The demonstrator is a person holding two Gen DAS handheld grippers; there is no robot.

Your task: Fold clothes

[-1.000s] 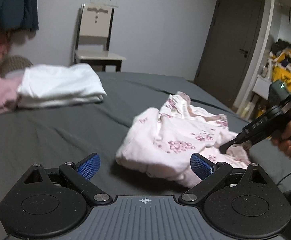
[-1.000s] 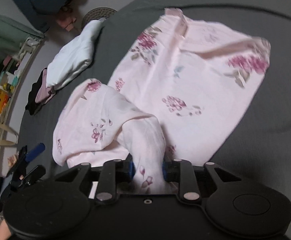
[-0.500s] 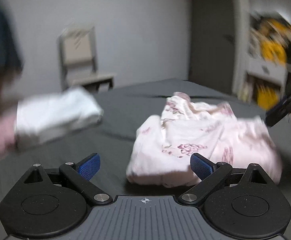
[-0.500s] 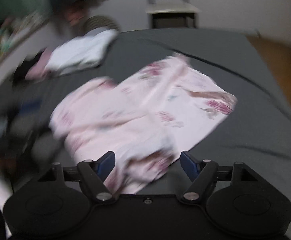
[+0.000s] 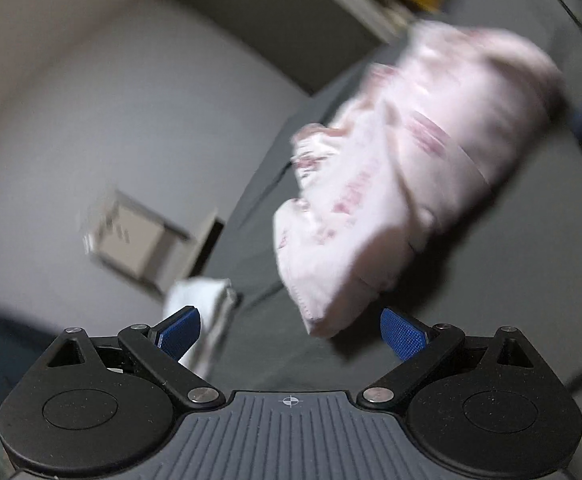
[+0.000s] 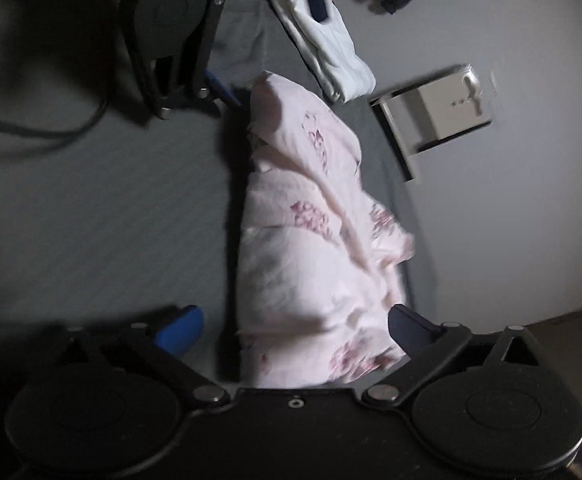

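Left gripper (image 5: 290, 332): blue pads spread wide, nothing between; pink floral garment (image 5: 403, 184) bunched just ahead on dark grey bed (image 5: 491, 300); view blurred. Right gripper (image 6: 295, 326): fingers apart, garment end lying in gap, contact with pads unclear. Folded white clothes (image 6: 327, 48) farther back on bed; chair (image 6: 443, 108) at wall beyond.
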